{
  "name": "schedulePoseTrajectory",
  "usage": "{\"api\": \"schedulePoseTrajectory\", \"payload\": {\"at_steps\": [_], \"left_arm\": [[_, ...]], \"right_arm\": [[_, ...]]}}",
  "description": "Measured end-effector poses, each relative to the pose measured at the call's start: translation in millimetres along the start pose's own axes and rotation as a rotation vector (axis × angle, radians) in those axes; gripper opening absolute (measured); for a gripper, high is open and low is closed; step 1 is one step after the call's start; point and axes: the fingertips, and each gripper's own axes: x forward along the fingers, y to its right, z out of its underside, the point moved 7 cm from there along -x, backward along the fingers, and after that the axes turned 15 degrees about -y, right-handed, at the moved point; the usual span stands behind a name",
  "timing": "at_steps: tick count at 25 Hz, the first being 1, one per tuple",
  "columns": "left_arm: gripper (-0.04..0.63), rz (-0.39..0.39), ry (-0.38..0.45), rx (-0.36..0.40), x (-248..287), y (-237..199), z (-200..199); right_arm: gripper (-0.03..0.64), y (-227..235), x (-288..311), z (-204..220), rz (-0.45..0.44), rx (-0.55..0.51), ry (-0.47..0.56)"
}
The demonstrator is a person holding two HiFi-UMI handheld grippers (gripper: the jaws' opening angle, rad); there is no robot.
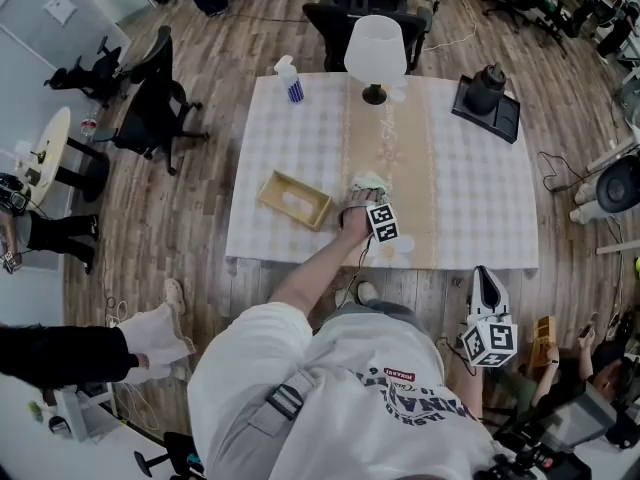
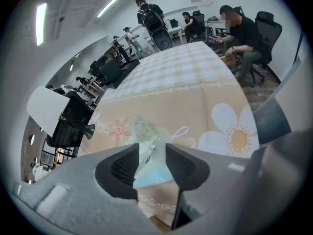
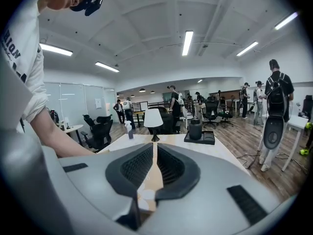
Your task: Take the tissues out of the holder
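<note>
Release step, I judge. The tissue pack (image 2: 142,131) is out of the wooden holder (image 1: 295,200) and lies on the runner (image 1: 400,230) at the holder's 3 o'clock.

- Left gripper (image 2: 150,152): spread, pack between the pads, not pinched.
- Right gripper (image 3: 154,152): pressed together on nothing, off the table's (image 1: 480,208) 5 o'clock corner.

Next I lift the left straight clear without dragging the pack. Then I check the holder: 1 pale patch inside, cannot tell what.

Wood plank floor (image 1: 250,43), black office chairs (image 1: 150,103), ceiling strip lights (image 3: 187,42)
</note>
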Motion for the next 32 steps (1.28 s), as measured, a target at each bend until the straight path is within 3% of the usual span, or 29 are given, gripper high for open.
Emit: {"api": "schedulePoseTrajectory", "payload": {"at_steps": [4, 8, 13, 16, 23, 28, 32], "left_arm": [[0.230, -0.025, 0.019, -0.027, -17, -8, 5], [0.267, -0.038, 0.065, -0.107, -42, -14, 17], [0.279, 0.011, 0.180, -0.296, -86, -19, 41], [0.279, 0.046, 0.305, -0.412, -124, -23, 56], [0.278, -0.025, 0.582, -0.578, -223, -19, 90], [0.278, -0.081, 0.679, -0.692, -279, -14, 124], [0.268, -0.155, 0.706, -0.769, -311, -10, 149]], "right_arm": [[0.015, -6, 4, -4, -0.020, -0.009, -0.001], [0.015, -16, 10, -5, -0.044, -0.029, 0.003], [0.015, -31, 21, -13, -0.091, -0.067, 0.008], [0.015, -42, 34, -20, -0.130, -0.094, 0.013], [0.015, -77, 59, -37, -0.244, -0.173, 0.020], [0.015, -109, 74, -49, -0.344, -0.234, 0.022], [0.015, -135, 82, -57, -0.423, -0.284, 0.027]]}}
